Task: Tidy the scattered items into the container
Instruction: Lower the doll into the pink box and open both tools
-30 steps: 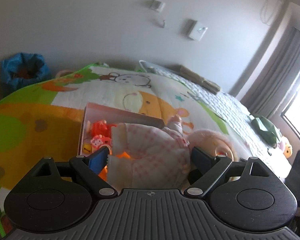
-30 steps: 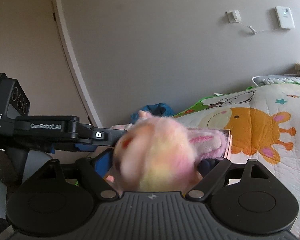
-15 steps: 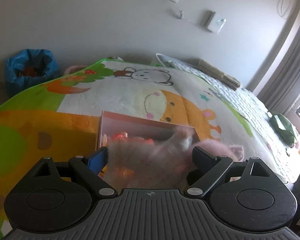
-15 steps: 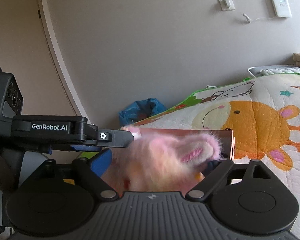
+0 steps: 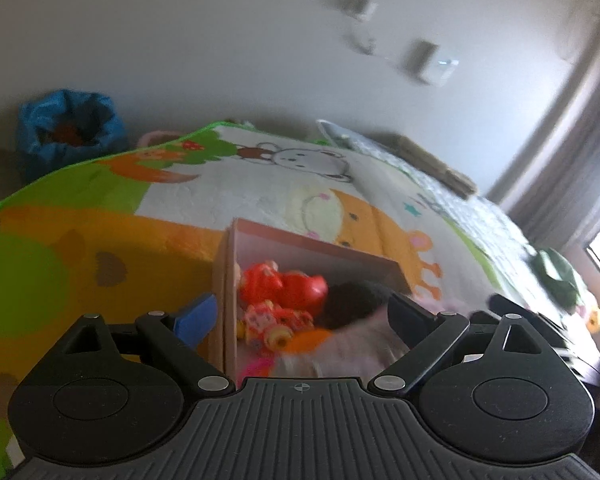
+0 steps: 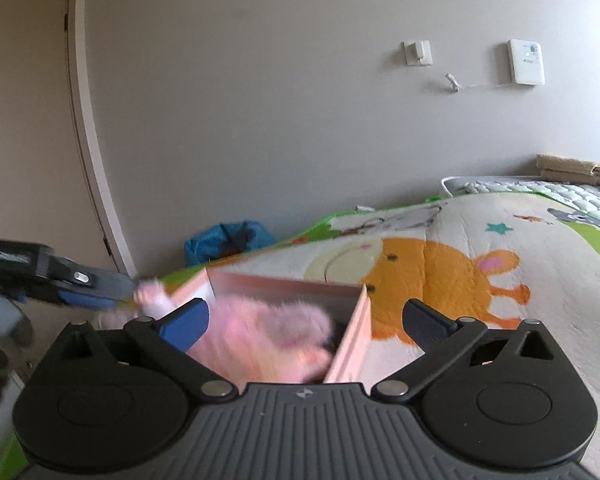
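A pink box (image 5: pixel 312 248) lies on the cartoon play mat (image 5: pixel 80 240) with red and pink toys (image 5: pixel 284 284) inside. A pink plush doll (image 5: pixel 356 344) lies blurred in it, low between the fingers of my left gripper (image 5: pixel 302 316). That gripper's jaws are opening and the pads stand clear of the doll. In the right wrist view the doll (image 6: pixel 268 332) is a pink blur inside the box (image 6: pixel 348 336). My right gripper (image 6: pixel 304 322) is over it, jaws opening wide and not pressing on it. The left gripper's finger (image 6: pixel 100 280) reaches in beside the doll's hand.
A blue bag (image 5: pixel 68 128) sits by the wall beyond the mat's far corner. A green soft thing (image 5: pixel 556 272) and a quilted pad (image 6: pixel 560 192) lie to the right. A door frame (image 6: pixel 88 140) runs up the left of the right wrist view.
Both grippers held the doll above the box. Their jaws have spread, the doll has dropped out of the grip into the box, and both hands have sunk toward the box.
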A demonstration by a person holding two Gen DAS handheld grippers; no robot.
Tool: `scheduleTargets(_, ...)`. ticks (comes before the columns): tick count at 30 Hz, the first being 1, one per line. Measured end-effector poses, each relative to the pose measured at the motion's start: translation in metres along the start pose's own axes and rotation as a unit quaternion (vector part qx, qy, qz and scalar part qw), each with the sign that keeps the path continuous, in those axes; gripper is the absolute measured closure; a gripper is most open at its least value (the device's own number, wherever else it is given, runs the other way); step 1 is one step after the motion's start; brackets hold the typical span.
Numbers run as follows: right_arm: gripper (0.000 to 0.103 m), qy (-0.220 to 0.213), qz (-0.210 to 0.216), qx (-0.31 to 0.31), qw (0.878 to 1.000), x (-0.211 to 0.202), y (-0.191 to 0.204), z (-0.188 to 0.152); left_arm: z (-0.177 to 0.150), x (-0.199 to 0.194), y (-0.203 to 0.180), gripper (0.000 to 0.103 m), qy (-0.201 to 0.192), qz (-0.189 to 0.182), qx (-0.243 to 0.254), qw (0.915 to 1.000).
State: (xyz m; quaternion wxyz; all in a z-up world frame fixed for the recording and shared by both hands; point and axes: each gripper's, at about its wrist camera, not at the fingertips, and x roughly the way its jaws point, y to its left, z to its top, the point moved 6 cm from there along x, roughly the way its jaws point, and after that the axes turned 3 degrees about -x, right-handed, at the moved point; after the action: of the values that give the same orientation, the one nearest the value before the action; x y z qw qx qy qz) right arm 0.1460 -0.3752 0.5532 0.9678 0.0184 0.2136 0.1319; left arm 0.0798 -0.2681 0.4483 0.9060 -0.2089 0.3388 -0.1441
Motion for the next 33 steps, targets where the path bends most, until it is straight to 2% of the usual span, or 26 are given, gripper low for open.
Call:
scheduleTargets(4,0.000,0.012,0.006,0.002,1.000,-0.005,0.002,-0.009,-0.015,-0.010,-0.013,0.005,0.008,-0.001,0.074,0.9972)
scheduleTargets(7,0.000,0.017,0.029,-0.006,0.999,-0.008,0.009,-0.013,-0.025,-0.005,-0.027,0.005,0.019,0.022,0.148,0.9885)
scheduleTargets(10,0.000,0.024,0.040,-0.046,0.998,-0.013,0.020,-0.016,-0.030,0.006,-0.037,0.003,0.016,0.069,0.211,0.9750)
scheduleTargets(12,0.000,0.026,0.037,-0.072,0.996,-0.014,0.027,-0.014,-0.024,0.015,-0.040,0.003,-0.006,0.106,0.237,0.9656)
scheduleTargets(14,0.000,0.016,0.026,-0.084,0.996,-0.014,0.032,-0.008,-0.005,0.026,-0.040,0.003,-0.047,0.155,0.242,0.9566)
scheduleTargets(16,0.000,0.009,0.020,-0.085,0.996,-0.014,0.035,-0.001,0.015,0.035,-0.032,0.004,-0.071,0.205,0.208,0.9536)
scheduleTargets(17,0.000,0.009,0.015,-0.087,0.996,-0.010,0.035,0.002,0.024,0.039,-0.028,0.004,-0.078,0.215,0.191,0.9546)
scheduleTargets(21,0.000,0.016,-0.032,-0.100,0.994,0.011,0.031,0.004,0.034,0.042,-0.020,0.004,-0.069,0.184,0.138,0.9708)
scheduleTargets(26,0.000,0.031,-0.042,-0.053,0.997,0.049,0.018,0.017,0.022,0.019,-0.017,0.004,-0.070,0.158,0.130,0.9764)
scheduleTargets(28,0.000,0.040,-0.053,-0.045,0.997,0.063,0.013,0.020,0.019,0.012,-0.016,0.003,-0.067,0.134,0.121,0.9813)
scheduleTargets(30,0.000,0.058,-0.089,-0.069,0.992,0.083,0.010,0.016,0.013,0.006,-0.018,0.003,-0.054,0.096,0.122,0.9864)
scheduleTargets(32,0.000,0.068,-0.092,-0.058,0.992,0.091,0.005,0.016,0.004,0.010,-0.024,0.002,-0.031,0.075,0.143,0.9863)
scheduleTargets(33,0.000,0.072,-0.086,-0.038,0.993,0.089,0.002,0.018,0.000,0.014,-0.026,0.002,-0.025,0.079,0.155,0.9844)
